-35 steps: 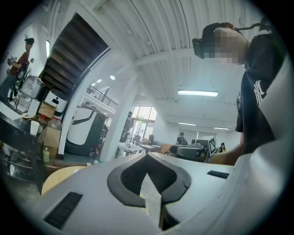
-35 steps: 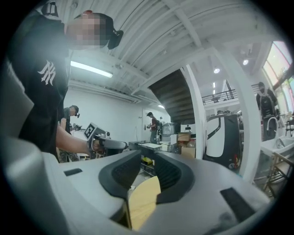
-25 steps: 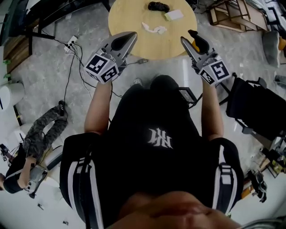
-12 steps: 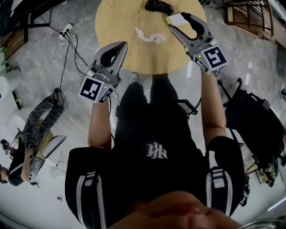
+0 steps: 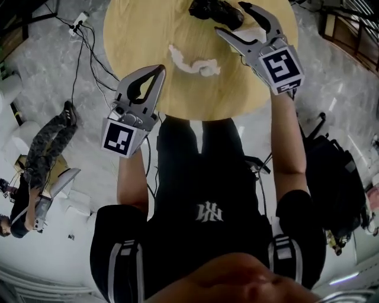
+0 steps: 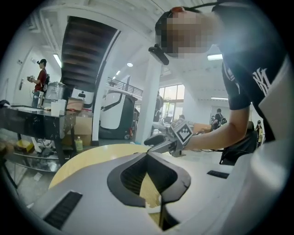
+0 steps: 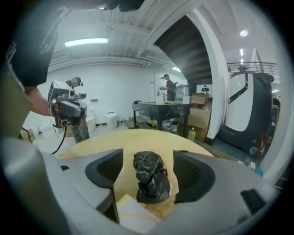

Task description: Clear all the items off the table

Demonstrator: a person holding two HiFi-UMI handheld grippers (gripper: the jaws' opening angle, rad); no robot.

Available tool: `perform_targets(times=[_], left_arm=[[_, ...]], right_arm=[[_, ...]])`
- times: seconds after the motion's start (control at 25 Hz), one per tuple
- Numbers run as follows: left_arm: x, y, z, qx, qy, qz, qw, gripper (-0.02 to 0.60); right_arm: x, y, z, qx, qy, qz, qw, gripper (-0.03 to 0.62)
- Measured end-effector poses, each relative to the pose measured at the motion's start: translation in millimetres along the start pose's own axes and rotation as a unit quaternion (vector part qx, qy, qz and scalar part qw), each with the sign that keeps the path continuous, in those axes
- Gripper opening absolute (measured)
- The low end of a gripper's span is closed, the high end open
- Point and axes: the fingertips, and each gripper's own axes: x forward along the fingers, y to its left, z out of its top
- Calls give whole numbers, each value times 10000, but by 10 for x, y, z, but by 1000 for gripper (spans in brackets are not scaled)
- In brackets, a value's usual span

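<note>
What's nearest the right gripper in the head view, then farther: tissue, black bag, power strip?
1. Black bag, between the right gripper's fingers, which have just been opening.
2. Tissue, on the table, leftward.
3. Power strip, on the floor, far left.

I read bright, even indoor light in all views. Right gripper view: ceiling strip light [image 7: 86, 42] at 11 o'clock. Left gripper view: ceiling panel [image 6: 215, 57] at 2 o'clock, windows [image 6: 171, 97] washed out. Head view: table [image 5: 136, 35] evenly lit, shadows faint, 6 o'clock edge out of focus. Heavy fisheye bend; dark vignette rings both gripper views.
</note>
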Motion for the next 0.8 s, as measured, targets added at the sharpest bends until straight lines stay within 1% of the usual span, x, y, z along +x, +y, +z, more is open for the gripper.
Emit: perform_targets(times=[0.12, 0.28, 0.52, 0.56, 0.68, 0.8], left_arm=[[143, -9, -70, -66, 19, -38, 10000, 12], [258, -12, -164, -50, 143, -101, 9998, 12], [285, -16, -182, -94, 159, -21, 9998, 12], [278, -19, -182, -96, 160, -1, 9998, 12], [255, -55, -191, -89, 161, 25, 9998, 12], [232, -130, -203, -26, 179, 7, 9998, 12]], right_arm=[[147, -84, -164, -193, 422, 94, 9989, 347], [305, -100, -272, -460, 804, 324, 9952, 347], [466, -70, -504, -679, 1472, 516, 9854, 347], [481, -69, -539, -683, 1549, 543, 9841, 324], [484, -84, -536, -619, 1522, 582, 9847, 287], [458, -116, -510, -652, 1481, 531, 9854, 273]])
